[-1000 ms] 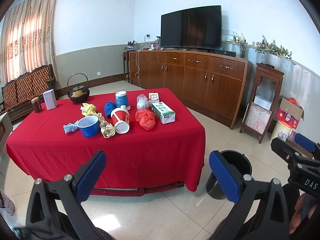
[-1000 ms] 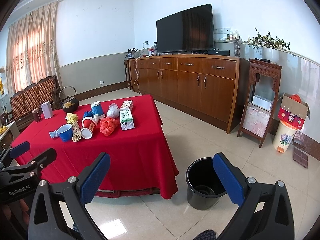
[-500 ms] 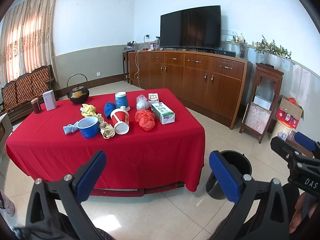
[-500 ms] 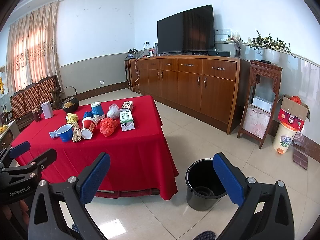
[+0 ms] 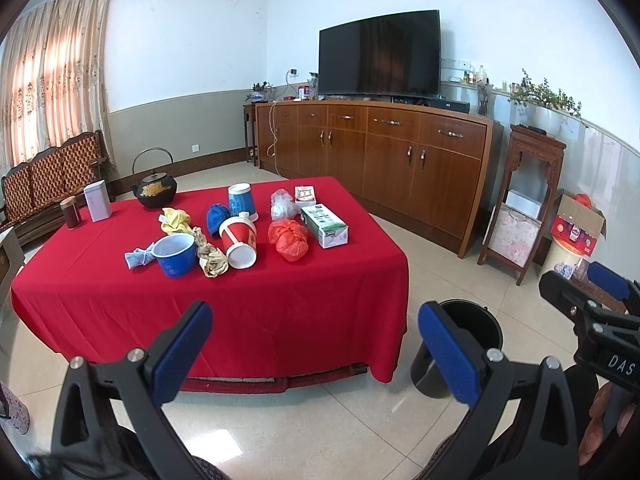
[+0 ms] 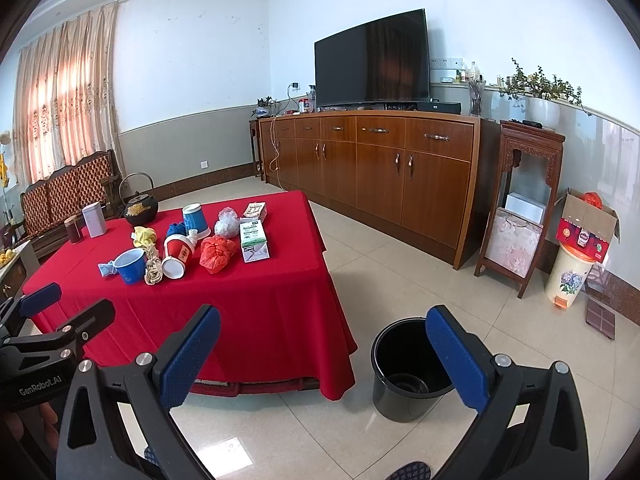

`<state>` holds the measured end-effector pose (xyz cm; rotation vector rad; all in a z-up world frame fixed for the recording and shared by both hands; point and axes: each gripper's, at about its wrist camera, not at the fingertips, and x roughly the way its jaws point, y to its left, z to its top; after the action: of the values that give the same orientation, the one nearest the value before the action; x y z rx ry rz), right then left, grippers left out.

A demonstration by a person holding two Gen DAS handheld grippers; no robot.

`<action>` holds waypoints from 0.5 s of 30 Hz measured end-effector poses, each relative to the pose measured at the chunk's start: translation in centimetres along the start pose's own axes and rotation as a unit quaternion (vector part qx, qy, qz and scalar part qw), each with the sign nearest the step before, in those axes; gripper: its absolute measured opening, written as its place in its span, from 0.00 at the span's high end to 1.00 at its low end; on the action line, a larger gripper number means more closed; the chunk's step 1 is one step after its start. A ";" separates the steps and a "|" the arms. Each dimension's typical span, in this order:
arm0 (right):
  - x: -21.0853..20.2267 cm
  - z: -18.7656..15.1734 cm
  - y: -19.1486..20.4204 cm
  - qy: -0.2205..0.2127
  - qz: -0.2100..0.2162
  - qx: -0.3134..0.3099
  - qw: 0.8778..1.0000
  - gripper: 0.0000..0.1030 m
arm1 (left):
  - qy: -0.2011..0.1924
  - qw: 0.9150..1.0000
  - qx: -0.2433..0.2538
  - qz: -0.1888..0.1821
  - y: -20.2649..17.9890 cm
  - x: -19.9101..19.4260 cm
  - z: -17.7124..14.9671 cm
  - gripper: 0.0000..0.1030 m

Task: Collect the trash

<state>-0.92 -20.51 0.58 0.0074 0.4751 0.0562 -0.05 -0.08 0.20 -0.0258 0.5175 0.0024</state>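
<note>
Red plastic bag (image 5: 291, 237) on the tabletop (image 5: 120, 280) looks light and crushable; pinch its bunched middle. Both grippers' fingers (image 5: 182, 348) spread, empty.

Black flat-screen television (image 6: 372, 60) atop a long wooden sideboard (image 6: 372, 160) against the far wall. Carved wooden stand (image 6: 520, 208) just right of the sideboard, potted plant (image 6: 540, 92) above it. Open cardboard box (image 6: 584, 224) resting on a floral bin (image 6: 568, 276) further right. Wooden bench (image 5: 48, 176) under pink curtains (image 5: 52, 88) at left. Black iron kettle (image 5: 154, 190), white tin (image 5: 97, 201) and dark jar (image 5: 71, 212) at the far edge of a table draped in red cloth (image 5: 256, 296).
</note>
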 end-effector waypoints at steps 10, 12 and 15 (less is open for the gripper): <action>0.0 0.0 0.0 0.002 0.001 0.000 1.000 0.00 | 0.002 1.000 -0.001 -0.003 -0.2 0.0 0.0 0.00; 0.0 -0.1 0.0 0.003 0.002 0.000 1.000 0.00 | 0.003 1.000 0.000 -0.002 -0.4 0.1 -0.1 0.00; 0.1 -0.2 0.0 0.006 0.004 0.000 1.000 0.00 | 0.004 1.000 -0.002 -0.003 -0.3 0.0 -0.2 0.00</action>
<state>-0.89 -20.47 0.35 0.0094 0.4874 0.0646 -0.10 -0.37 0.02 -0.0306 0.5250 -0.0021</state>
